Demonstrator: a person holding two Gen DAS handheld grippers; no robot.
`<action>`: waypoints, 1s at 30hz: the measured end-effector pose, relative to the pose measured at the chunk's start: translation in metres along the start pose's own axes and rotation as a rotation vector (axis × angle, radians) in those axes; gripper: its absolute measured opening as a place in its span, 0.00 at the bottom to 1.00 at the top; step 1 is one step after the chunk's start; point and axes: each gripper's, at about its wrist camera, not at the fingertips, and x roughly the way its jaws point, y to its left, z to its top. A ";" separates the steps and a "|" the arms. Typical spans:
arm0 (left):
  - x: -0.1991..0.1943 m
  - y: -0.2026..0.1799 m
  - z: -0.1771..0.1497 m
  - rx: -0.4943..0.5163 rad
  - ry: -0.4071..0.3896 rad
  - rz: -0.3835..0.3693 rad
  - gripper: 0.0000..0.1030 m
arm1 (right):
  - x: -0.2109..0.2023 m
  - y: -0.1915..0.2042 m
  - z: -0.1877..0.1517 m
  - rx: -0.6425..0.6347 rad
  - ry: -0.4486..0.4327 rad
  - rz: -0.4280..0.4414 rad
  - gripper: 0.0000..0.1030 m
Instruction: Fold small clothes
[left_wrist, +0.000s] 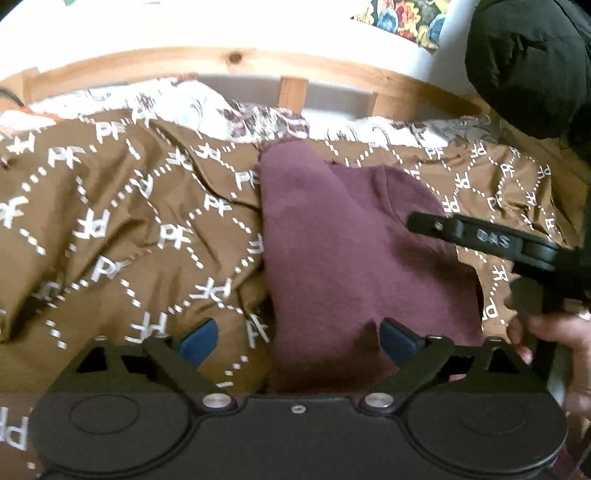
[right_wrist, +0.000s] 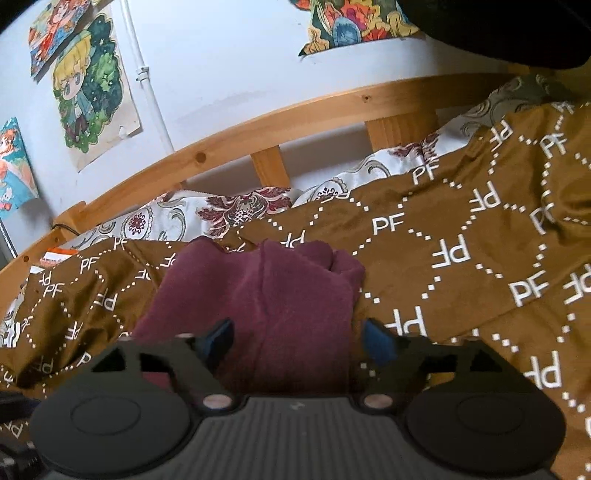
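A small maroon garment (left_wrist: 343, 251) lies partly folded on a brown blanket with white "PF" print (left_wrist: 122, 229). My left gripper (left_wrist: 297, 338) is open, its blue pads wide apart over the garment's near edge. The right gripper's arm (left_wrist: 480, 238) reaches in from the right, its tip above the garment's right side. In the right wrist view the maroon garment (right_wrist: 273, 295) lies straight ahead on the blanket (right_wrist: 461, 258). My right gripper (right_wrist: 299, 341) is open, its jaws straddling the garment's near part.
A wooden bed rail (left_wrist: 229, 59) runs along the far side, against a white wall with cartoon posters (right_wrist: 88, 88). A floral sheet (right_wrist: 236, 210) shows beyond the blanket. A dark bulky item (left_wrist: 524, 66) hangs at the upper right.
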 end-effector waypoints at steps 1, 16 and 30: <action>-0.005 -0.001 0.000 0.005 -0.017 0.010 0.99 | -0.006 0.001 -0.001 -0.004 -0.007 -0.008 0.94; -0.072 -0.012 -0.011 -0.050 -0.116 0.103 0.99 | -0.109 0.035 0.000 -0.031 -0.162 -0.080 1.00; -0.149 -0.026 -0.053 0.052 -0.162 0.229 0.99 | -0.228 0.071 -0.061 -0.096 -0.285 -0.131 1.00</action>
